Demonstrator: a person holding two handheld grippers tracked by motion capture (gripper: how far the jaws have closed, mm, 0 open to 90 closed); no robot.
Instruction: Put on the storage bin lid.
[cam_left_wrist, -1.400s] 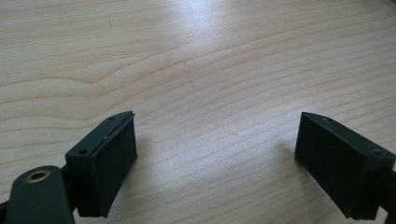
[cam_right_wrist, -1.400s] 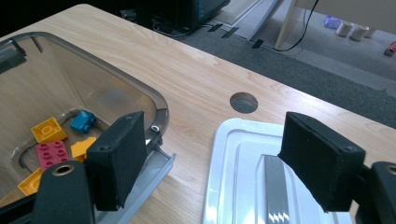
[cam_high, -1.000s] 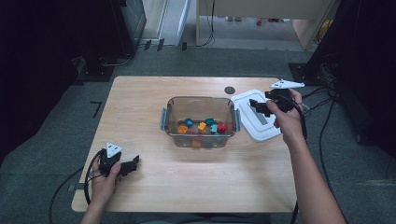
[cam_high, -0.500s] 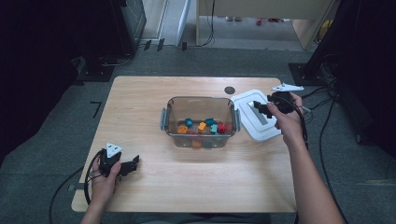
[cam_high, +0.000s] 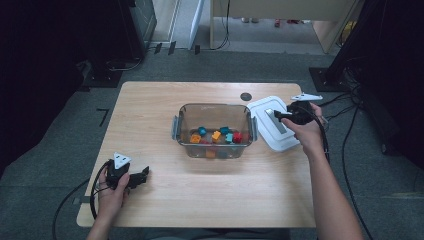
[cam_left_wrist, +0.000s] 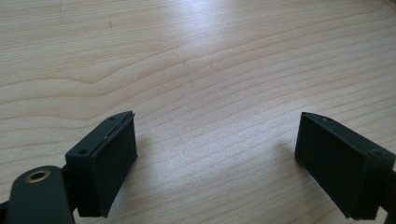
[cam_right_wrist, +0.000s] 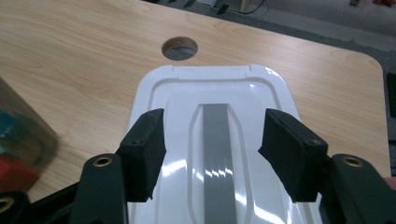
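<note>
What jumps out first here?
The clear container at the table's middle, with bright little blocks inside. Just right of it lies its white lid, and the right gripper hangs over the lid's grey strip, jaws just closing, nothing gripped yet. The left gripper rests open near the front left.

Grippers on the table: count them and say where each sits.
2. The left gripper rests on the table's near left part; the right gripper is over the white lid, right of the clear container.

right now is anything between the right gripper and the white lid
Nothing visible. The right gripper hangs right over the white lid, its open jaws, just closing, astride the lid's grey strip. The clear container sits off to one side.
</note>
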